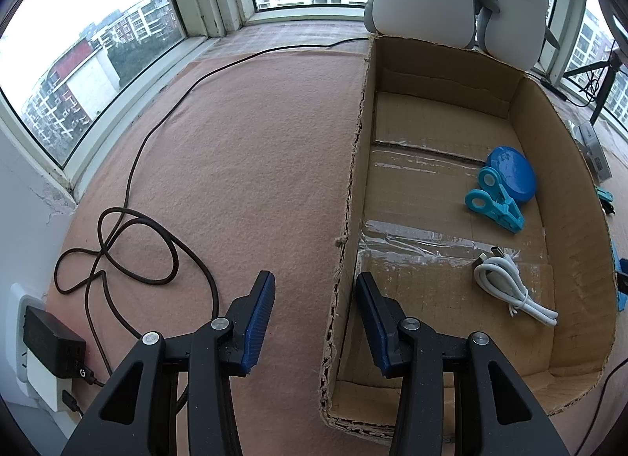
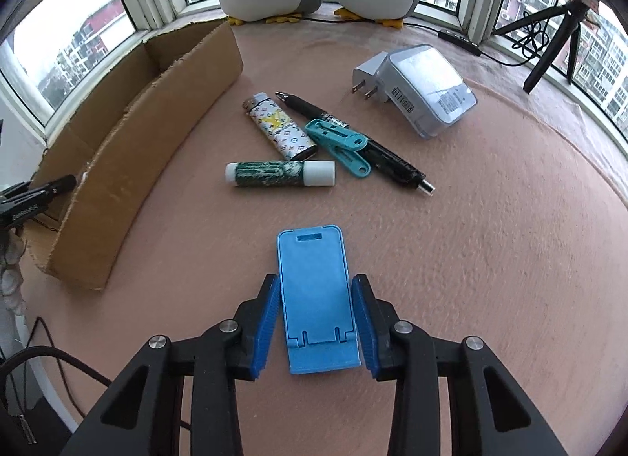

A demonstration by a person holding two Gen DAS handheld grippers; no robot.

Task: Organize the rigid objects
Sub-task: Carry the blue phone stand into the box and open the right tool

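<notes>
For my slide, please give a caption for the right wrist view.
Right gripper closed on a blue phone stand, beside the cardboard box.

Daylight from the windows (image 1: 98, 51) lit both views evenly; the sky panes were blown out white. Shadows were soft and faint. Clear tape (image 1: 412, 238) in the cardboard box (image 1: 565, 220) glared. Fisheye distortion bent the edges, corners vignetted dark. Focus was sharp, with slight blur low in the right view.

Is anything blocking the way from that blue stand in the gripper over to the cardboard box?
Nothing visible lies between them. The blue phone stand sits between the right gripper pads, and only bare mat separates it from the cardboard box; its side wall must be cleared. The other items lie farther back.
</notes>
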